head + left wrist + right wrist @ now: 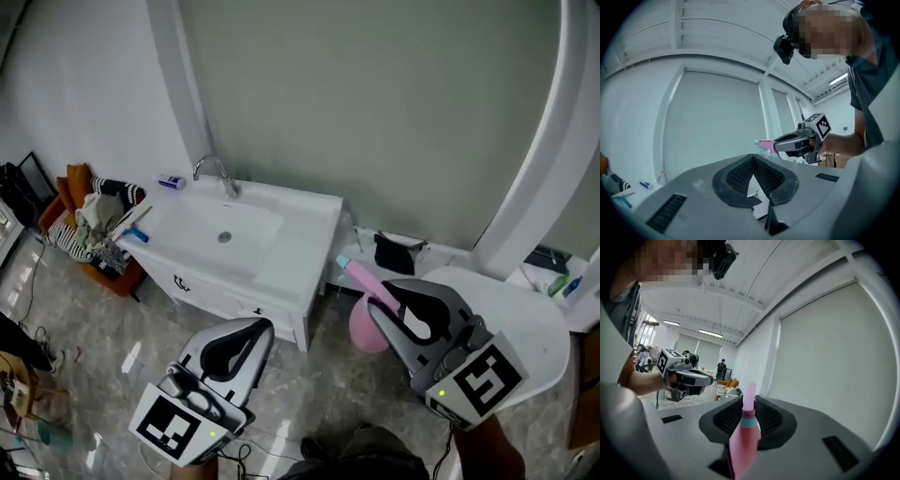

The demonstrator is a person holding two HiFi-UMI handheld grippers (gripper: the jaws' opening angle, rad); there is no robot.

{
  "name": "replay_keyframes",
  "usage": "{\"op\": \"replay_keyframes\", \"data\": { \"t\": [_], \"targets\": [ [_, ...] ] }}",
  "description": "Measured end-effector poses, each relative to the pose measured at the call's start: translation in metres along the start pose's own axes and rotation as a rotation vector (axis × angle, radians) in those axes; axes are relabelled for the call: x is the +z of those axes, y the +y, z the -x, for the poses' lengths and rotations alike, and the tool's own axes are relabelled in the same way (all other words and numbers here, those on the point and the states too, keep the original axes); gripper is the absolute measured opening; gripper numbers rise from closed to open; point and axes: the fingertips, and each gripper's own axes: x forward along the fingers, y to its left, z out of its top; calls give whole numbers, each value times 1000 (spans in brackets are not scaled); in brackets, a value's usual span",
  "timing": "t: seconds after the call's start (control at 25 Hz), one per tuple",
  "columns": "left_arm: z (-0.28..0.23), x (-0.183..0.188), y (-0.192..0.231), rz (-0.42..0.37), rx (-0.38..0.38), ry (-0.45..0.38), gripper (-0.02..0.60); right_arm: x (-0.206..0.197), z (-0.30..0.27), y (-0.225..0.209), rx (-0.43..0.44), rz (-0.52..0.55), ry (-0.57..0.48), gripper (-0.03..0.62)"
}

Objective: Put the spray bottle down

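Spray bottle [744,437] pinched btwn right gripper [749,404] jaws, up in air. Long axis runs along jaws, nozzle fwd past tips. Left gripper [752,157] jaws pressed together, empty, off to side. Sink cabinet [281,234] ahead of tips, prob drop spot.

Bottle partly hidden
Base of the pink plastic spray bottle [742,446] cut by the right gripper view's bottom edge, side behind the grey right gripper [389,300]

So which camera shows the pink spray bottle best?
The right gripper view: the spray bottle stands big and close, clamped in the right gripper. The head view shows it partly behind that gripper; the left gripper view shows only its tip far off.
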Motion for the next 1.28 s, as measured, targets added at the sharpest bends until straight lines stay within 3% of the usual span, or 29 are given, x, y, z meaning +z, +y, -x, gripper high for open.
{"op": "replay_keyframes", "data": {
  "t": [0.2, 0.36, 0.56, 0.72, 1.0, 1.16, 1.28],
  "targets": [
    [-25, -8, 21, 4, -2, 56, 5, -3, -18, -28, -5, -18, -3, 83],
    [-50, -3, 46, 19, 76, -12, 5, -6, -54, -57, 72, 33, 19, 83],
    [-74, -14, 37, 28, 96, 63, 5, -23, -47, -75, 112, -19, 9, 83],
    [-113, -13, 59, 9, 118, 55, 5, -24, -69, -116, 135, -2, 1, 83],
    [-141, -25, 87, -2, 193, 80, 5, -46, -98, -149, 181, -37, -23, 83],
    [-152, -18, 95, -18, 185, 53, 5, -52, -108, -163, 180, -50, -24, 83],
    [-147, -25, 106, -12, 181, 96, 5, -49, -118, -162, 166, -57, -27, 83]
  ]
}}
